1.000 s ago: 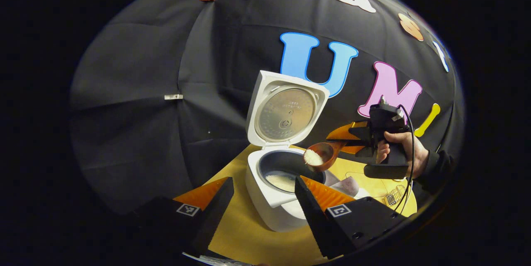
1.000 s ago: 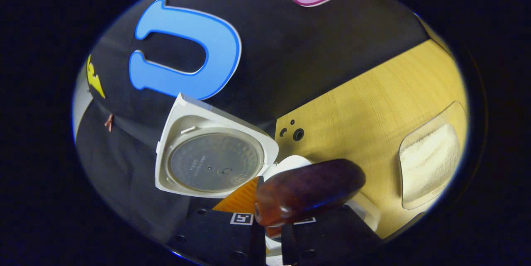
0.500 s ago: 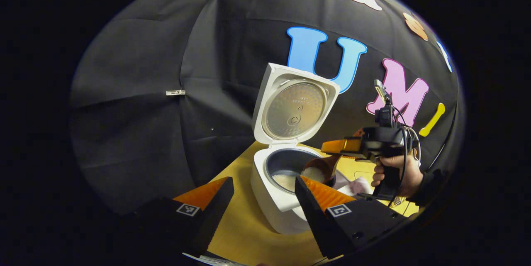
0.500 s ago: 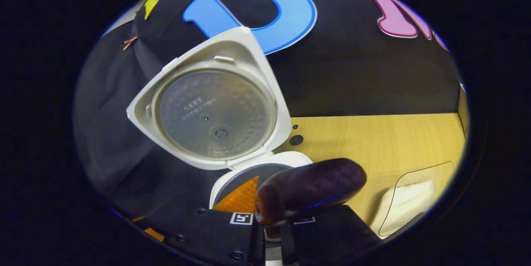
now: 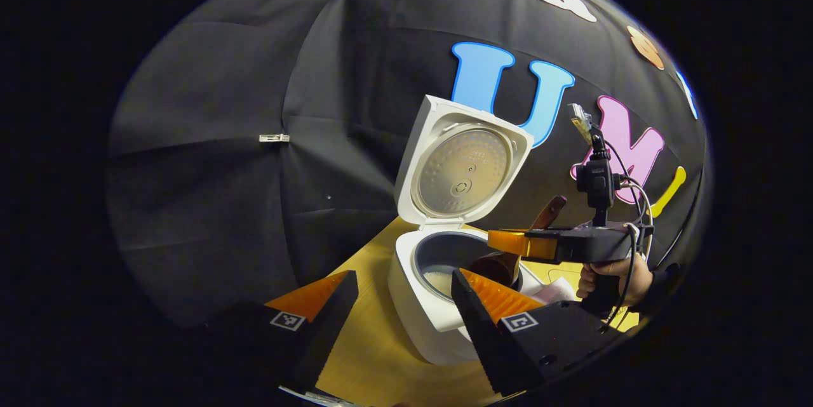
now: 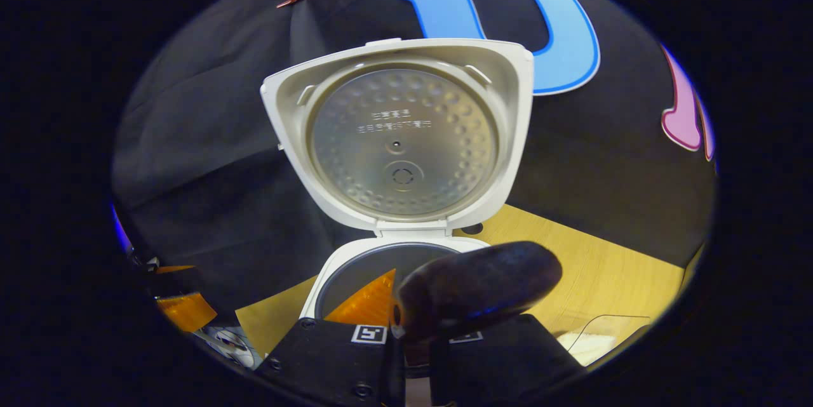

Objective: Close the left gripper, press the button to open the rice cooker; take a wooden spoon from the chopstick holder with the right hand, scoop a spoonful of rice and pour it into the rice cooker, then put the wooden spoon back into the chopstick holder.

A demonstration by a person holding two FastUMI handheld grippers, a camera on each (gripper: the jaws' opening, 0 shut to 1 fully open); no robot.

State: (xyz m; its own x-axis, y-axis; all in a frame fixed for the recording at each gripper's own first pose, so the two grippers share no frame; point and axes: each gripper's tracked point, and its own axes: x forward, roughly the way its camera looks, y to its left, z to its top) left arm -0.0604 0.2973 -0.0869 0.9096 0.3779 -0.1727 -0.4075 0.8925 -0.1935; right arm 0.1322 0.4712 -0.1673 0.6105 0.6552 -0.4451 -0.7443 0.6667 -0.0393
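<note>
The white rice cooker [image 5: 432, 315] stands on the table with its lid [image 5: 463, 166] raised upright; some rice [image 5: 438, 280] lies in the grey inner pot. My right gripper [image 5: 508, 243], held by a hand [image 5: 610, 273], hovers level over the pot's right side and is shut on the wooden spoon [image 5: 498, 265]. The spoon's bowl hangs tipped down inside the pot, its handle end pointing up. In the right gripper view the dark handle end [image 6: 476, 289] juts out above my right gripper [image 6: 413, 331], facing the lid [image 6: 397, 134]. My left gripper [image 5: 403, 277] is open, in front of the cooker.
The wooden table [image 5: 375, 356] runs under the cooker to the black cloth wall behind it. A clear tray of rice [image 6: 597, 343] lies to the right of the cooker. My left gripper's finger [image 6: 184, 308] shows low at the left of the right gripper view.
The right gripper has rolled and dropped toward the pot, turning the spoon over. The heap of rice that lay in the spoon's bowl is gone from it. The left gripper stays open.
</note>
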